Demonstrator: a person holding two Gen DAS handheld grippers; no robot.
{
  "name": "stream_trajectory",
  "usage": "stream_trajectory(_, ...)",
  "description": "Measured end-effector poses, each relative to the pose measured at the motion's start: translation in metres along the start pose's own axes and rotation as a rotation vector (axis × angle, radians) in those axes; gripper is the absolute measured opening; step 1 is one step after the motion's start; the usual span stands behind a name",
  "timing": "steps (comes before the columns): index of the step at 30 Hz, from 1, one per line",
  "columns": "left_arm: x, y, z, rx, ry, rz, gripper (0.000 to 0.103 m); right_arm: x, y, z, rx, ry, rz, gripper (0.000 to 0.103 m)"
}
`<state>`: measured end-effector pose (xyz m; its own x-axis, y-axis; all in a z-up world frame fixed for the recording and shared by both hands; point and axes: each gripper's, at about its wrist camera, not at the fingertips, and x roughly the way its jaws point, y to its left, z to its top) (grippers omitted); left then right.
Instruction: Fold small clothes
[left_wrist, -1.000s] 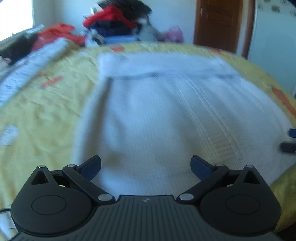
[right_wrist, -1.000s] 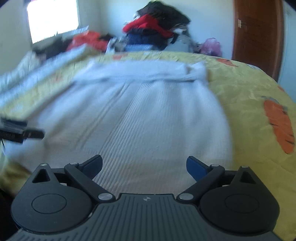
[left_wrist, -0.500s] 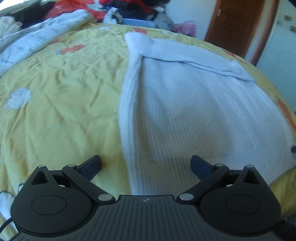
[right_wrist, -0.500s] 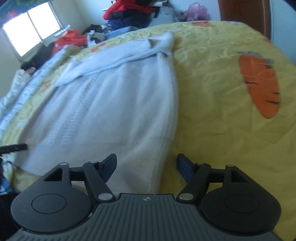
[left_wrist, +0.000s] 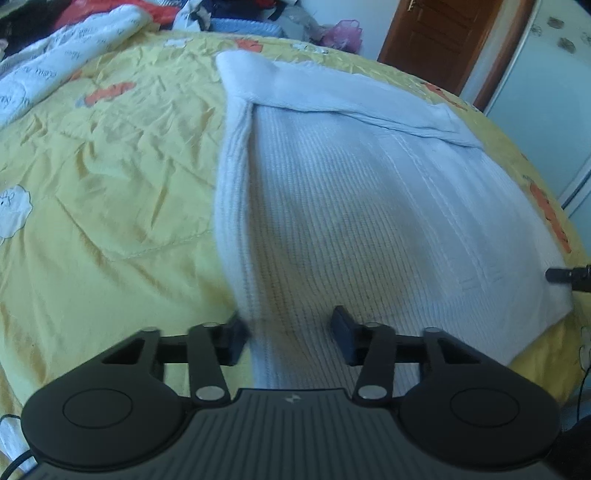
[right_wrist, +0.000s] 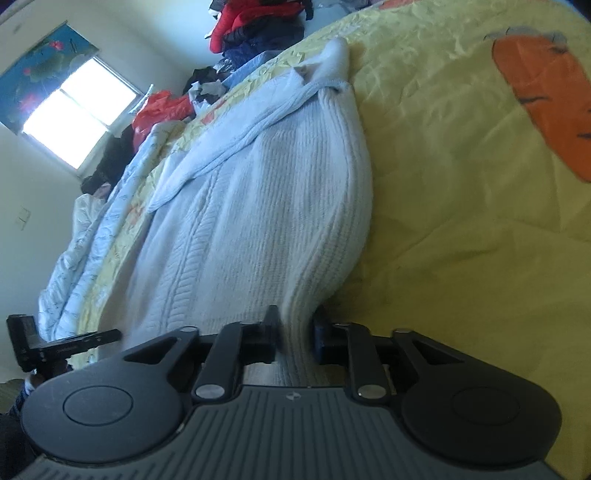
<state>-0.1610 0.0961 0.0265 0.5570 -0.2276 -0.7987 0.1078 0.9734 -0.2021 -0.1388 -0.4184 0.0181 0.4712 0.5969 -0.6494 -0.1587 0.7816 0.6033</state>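
While clothes pile (left_wrist: 229, 11) at the bed's far edge, the white knit garment (left_wrist: 362, 192) lies flat on the yellow bedspread (left_wrist: 110, 177); right tongs (right_wrist: 295, 334) have just clenched its right edge, left tongs (left_wrist: 288, 338) closing around its left edge, door (left_wrist: 443, 40) beyond.

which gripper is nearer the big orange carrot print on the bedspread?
Right. The right gripper pinches the white knit garment at its edge on the carrot print side. The left gripper straddles the opposite edge, the garment lying between it and the print.
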Motion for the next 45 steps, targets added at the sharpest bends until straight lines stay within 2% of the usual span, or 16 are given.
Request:
stream_trajectory(2, 0.000, 0.005, 0.004, -0.015, 0.021, -0.009, 0.015, 0.001, -0.001, 0.002, 0.014, 0.003, 0.027, 0.017)
stream_trajectory(11, -0.008, 0.019, 0.056, -0.091, -0.017, -0.156, 0.009, -0.016, 0.010, 0.050, 0.076, -0.146, 0.235, 0.016)
stream_trajectory(18, 0.017, 0.031, 0.176, -0.109, -0.182, -0.208, 0.008, 0.027, -0.001, 0.165, 0.135, -0.304, 0.355, 0.016)
stream_trajectory(22, 0.066, 0.033, 0.255, -0.108, -0.236, -0.110, 0.008, 0.078, -0.016, 0.247, 0.203, -0.360, 0.308, 0.017)
stream_trajectory(25, 0.112, 0.049, 0.302, -0.213, -0.228, -0.052, 0.009, 0.126, -0.029, 0.296, 0.276, -0.351, 0.193, 0.018)
stream_trajectory(26, 0.130, 0.055, 0.312, -0.238, -0.207, -0.052, 0.011, 0.142, -0.032, 0.307, 0.297, -0.332, 0.152, 0.025)
stream_trajectory(27, 0.145, 0.061, 0.318, -0.271, -0.172, -0.044, 0.012, 0.160, -0.036, 0.317, 0.330, -0.293, 0.088, 0.044)
stream_trajectory(30, 0.159, 0.077, 0.320, -0.391, -0.148, -0.086, 0.012, 0.177, -0.038, 0.324, 0.346, -0.319, 0.049, 0.051)
stream_trajectory(33, 0.139, 0.086, 0.309, -0.408, -0.230, -0.180, 0.016, 0.162, -0.032, 0.317, 0.294, -0.399, 0.106, 0.063)
stream_trajectory(36, 0.123, 0.090, 0.306, -0.405, -0.266, -0.186, 0.022, 0.147, -0.033, 0.310, 0.267, -0.406, 0.125, 0.065)
stream_trajectory(37, 0.116, 0.091, 0.306, -0.407, -0.288, -0.207, 0.037, 0.145, -0.034, 0.311, 0.264, -0.394, 0.123, 0.065)
stream_trajectory(38, 0.112, 0.094, 0.307, -0.406, -0.298, -0.243, 0.065, 0.144, -0.034, 0.311, 0.259, -0.384, 0.116, 0.065)
stream_trajectory(39, 0.108, 0.097, 0.308, -0.412, -0.302, -0.286, 0.078, 0.145, -0.032, 0.312, 0.251, -0.378, 0.106, 0.065)
stream_trajectory(41, 0.093, 0.098, 0.307, -0.427, -0.377, -0.301, 0.084, 0.144, -0.028, 0.312, 0.227, -0.364, 0.091, 0.065)
stream_trajectory(43, 0.087, 0.083, 0.311, -0.348, -0.442, -0.187, 0.084, 0.148, -0.024, 0.308, 0.204, -0.341, 0.085, 0.066)
stream_trajectory(45, 0.097, 0.049, 0.316, -0.165, -0.410, -0.002, 0.084, 0.156, -0.018, 0.304, 0.187, -0.318, 0.075, 0.066)
